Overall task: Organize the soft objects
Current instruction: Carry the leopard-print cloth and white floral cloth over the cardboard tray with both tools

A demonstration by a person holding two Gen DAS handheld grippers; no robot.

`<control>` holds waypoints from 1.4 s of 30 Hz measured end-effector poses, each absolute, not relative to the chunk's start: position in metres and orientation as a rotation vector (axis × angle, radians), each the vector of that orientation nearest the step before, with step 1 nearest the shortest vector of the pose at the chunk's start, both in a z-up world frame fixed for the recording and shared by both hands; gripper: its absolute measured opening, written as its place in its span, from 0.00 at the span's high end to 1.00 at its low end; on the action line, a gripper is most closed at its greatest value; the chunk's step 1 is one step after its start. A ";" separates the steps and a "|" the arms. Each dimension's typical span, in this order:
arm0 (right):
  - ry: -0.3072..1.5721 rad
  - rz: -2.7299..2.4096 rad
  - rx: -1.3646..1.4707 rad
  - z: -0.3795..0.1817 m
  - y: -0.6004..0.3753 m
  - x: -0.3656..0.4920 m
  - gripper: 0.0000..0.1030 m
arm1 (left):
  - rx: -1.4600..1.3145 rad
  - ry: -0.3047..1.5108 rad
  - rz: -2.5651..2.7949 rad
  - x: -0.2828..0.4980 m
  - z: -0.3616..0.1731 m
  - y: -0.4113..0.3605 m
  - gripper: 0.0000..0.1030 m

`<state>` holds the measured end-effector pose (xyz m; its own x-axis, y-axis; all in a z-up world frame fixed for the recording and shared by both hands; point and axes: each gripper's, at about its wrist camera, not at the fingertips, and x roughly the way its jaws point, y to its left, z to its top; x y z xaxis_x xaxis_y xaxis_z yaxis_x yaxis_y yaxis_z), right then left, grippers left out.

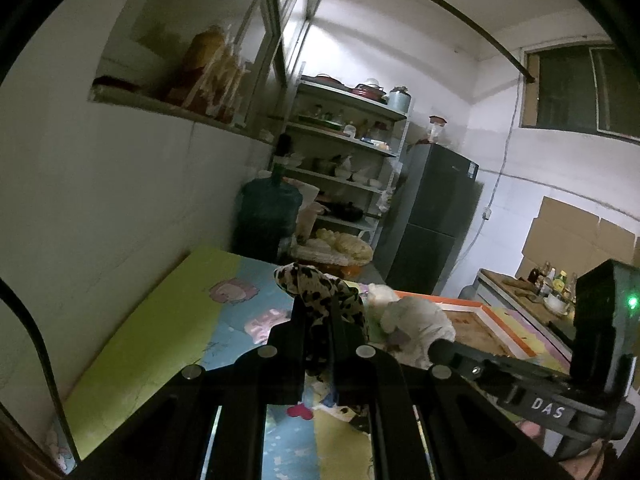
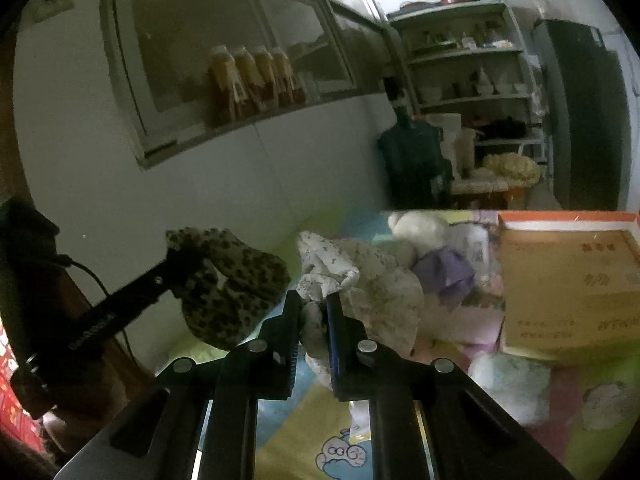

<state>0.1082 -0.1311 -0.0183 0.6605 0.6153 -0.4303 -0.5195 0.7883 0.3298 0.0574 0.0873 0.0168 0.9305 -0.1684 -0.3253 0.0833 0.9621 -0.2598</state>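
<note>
Two grippers are both gripping cloth: the left gripper (image 1: 318, 316) is clamping its narrow jaws on a leopard-print fabric pouch (image 1: 320, 286) that is bulging above and ahead of the fingertips, clear of the colourful cartoon play mat (image 1: 160, 320). The right gripper (image 2: 314, 306) is pinching a bunched corner of a white floral-print garment (image 2: 360, 276), whose body is trailing forward and right of the jaws onto the mat. Beyond and right of those jaws, a brown cardboard box with an orange rim (image 2: 568, 272) is sitting beside a white plush toy (image 2: 420, 226).
</note>
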 end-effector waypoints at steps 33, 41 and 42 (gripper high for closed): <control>0.440 0.315 0.204 0.009 -0.320 0.116 0.88 | -0.143 0.397 -0.401 0.125 0.032 -0.104 0.92; 0.454 0.219 0.192 0.001 -0.373 0.131 0.88 | -0.131 0.448 -0.446 0.154 0.020 -0.156 0.92; 0.457 0.210 0.192 0.001 -0.378 0.135 0.88 | -0.131 0.450 -0.448 0.157 0.019 -0.160 0.92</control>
